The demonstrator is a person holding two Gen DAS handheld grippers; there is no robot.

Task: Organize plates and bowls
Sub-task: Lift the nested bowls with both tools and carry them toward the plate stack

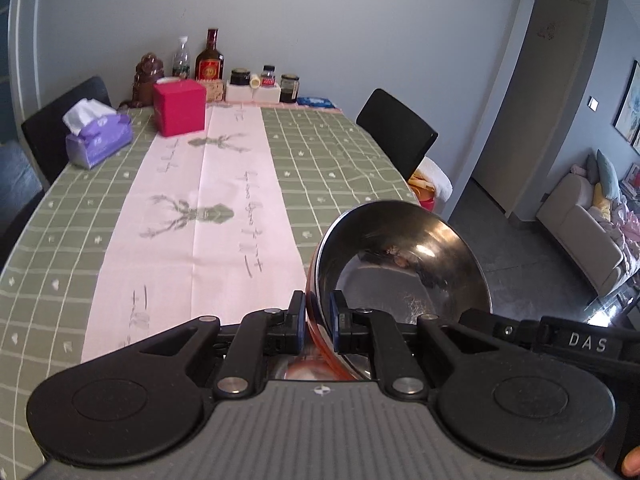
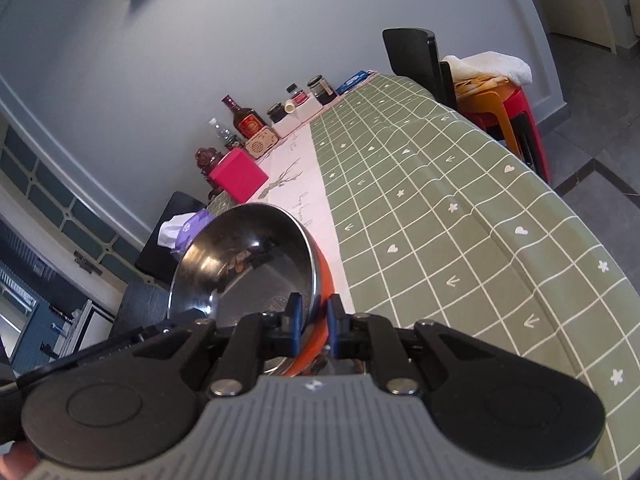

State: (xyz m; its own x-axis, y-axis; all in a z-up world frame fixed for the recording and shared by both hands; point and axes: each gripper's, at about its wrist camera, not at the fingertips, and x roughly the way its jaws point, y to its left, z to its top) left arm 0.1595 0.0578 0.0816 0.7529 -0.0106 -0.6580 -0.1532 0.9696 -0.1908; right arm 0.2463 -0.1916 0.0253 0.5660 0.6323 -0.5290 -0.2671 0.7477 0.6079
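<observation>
Both grippers — left gripper point(image 1: 319, 320), right gripper point(image 2: 313, 322) — have jaws clamped on the steel bowl's point(image 1: 404, 264) rim, tilted above the bench point(image 1: 320, 152); uneven pulls could slip it free.

Bowl point(image 1: 404, 264): shiny silver inside, orange-red outside.
Tablecloth point(image 1: 332, 160): olive green, thin white grid with small white hearts, stars and arrows.
Centre strip point(image 1: 200, 216): pale pink, grey-green deer and script.
Box point(image 1: 180, 108): magenta-red.
Tissue pack point(image 1: 98, 144): purple, white tissue.
Chairs point(image 1: 394, 132): black.
Stools point(image 2: 508, 108): red and orange, perhaps stacked.
Finger pads point(image 1: 298, 322): blue.
</observation>
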